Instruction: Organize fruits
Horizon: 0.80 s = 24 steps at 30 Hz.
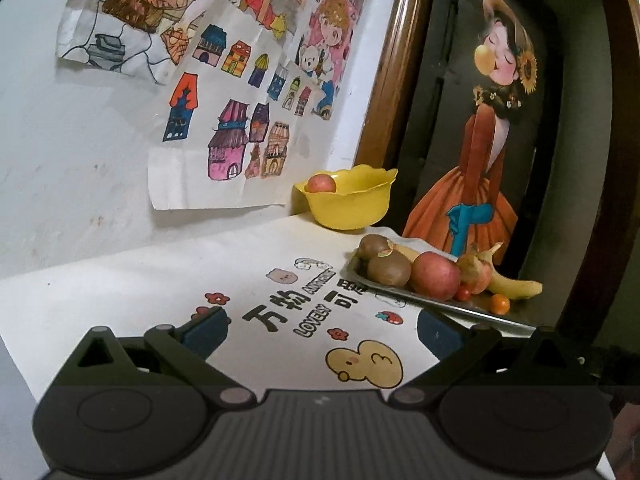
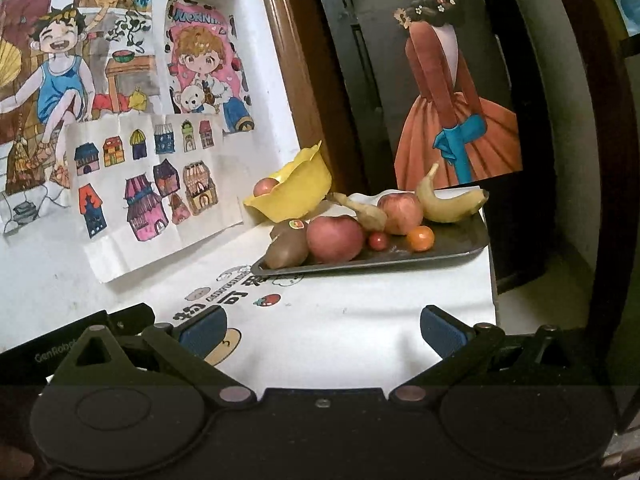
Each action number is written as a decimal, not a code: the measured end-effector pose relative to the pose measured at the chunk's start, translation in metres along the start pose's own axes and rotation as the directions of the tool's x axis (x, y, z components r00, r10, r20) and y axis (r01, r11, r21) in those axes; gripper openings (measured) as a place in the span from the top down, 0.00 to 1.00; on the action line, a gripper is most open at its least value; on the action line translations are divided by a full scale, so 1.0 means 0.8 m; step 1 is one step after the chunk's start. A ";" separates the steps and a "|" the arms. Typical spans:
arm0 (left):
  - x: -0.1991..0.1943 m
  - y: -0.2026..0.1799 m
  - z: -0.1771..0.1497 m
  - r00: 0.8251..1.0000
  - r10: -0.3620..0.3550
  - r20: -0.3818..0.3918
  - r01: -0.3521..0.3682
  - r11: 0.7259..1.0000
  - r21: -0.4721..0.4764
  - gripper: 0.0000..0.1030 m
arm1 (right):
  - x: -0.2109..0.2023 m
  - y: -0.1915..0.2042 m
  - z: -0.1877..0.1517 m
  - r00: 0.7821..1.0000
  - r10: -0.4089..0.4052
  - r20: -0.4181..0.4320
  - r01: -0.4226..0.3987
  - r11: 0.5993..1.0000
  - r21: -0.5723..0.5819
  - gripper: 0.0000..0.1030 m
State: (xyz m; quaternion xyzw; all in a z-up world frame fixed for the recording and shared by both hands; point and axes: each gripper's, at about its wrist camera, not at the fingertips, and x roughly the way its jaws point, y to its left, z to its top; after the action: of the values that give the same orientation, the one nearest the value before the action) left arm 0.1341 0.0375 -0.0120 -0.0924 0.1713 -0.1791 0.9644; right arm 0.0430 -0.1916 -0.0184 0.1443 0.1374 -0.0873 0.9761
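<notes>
Both grippers, left gripper [image 1: 322,330] and right gripper [image 2: 320,330], sit spread wide and empty, so I'd pinch the firm, smooth, roll-prone front apple [image 2: 335,239] on the tray [image 2: 452,246] across its widest middle.

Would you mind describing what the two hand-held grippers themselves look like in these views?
Both look alike. The left hand-held gripper and the right hand-held gripper have matte black bodies with round housings, angled black linkage arms joined by metallic pins, and blue pads on the fingertips. White "GenRobot"-style lettering, cut off, shows on a black part at the right view's left edge.
</notes>
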 end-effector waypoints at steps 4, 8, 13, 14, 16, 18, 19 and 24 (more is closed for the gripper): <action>0.001 -0.004 -0.001 1.000 0.004 -0.005 -0.004 1.000 0.029 0.00 | 0.000 -0.001 -0.001 1.000 0.003 -0.003 -0.003 1.000 0.000 0.01; 0.003 -0.001 -0.002 1.000 0.004 -0.011 -0.004 1.000 0.010 0.00 | -0.002 -0.006 0.000 1.000 0.017 0.004 -0.017 1.000 0.013 0.01; 0.008 0.002 -0.004 0.999 0.006 -0.036 -0.006 1.000 0.000 0.00 | -0.001 -0.012 0.006 1.000 0.014 -0.004 -0.014 1.000 0.011 0.01; 0.009 0.002 -0.004 0.999 0.006 -0.038 -0.006 1.000 0.000 0.00 | -0.001 -0.014 0.006 1.000 0.006 0.003 -0.006 1.000 0.008 0.01; 0.011 0.002 -0.005 0.999 0.009 -0.043 -0.009 1.000 0.002 0.00 | 0.001 -0.020 0.006 1.000 0.001 -0.004 -0.001 1.000 0.025 0.01; 0.011 0.001 -0.006 0.999 0.014 -0.044 -0.014 1.000 0.005 0.00 | 0.004 -0.025 0.006 1.000 0.020 -0.019 -0.019 0.999 0.045 0.01; 0.011 0.001 -0.007 0.999 0.016 -0.043 -0.015 1.000 0.006 0.00 | 0.004 -0.027 0.005 1.000 0.025 -0.016 -0.024 0.998 0.049 0.01; 0.012 0.000 -0.009 0.999 0.026 -0.044 -0.026 1.000 0.014 0.00 | 0.001 -0.022 0.003 0.999 0.038 -0.005 -0.038 0.999 0.018 0.01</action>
State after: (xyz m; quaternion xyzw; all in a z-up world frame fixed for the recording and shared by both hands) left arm 0.1397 0.0332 -0.0212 -0.0799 0.1926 -0.1696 0.9632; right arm 0.0409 -0.2091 -0.0208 0.1560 0.1362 -0.0697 0.9758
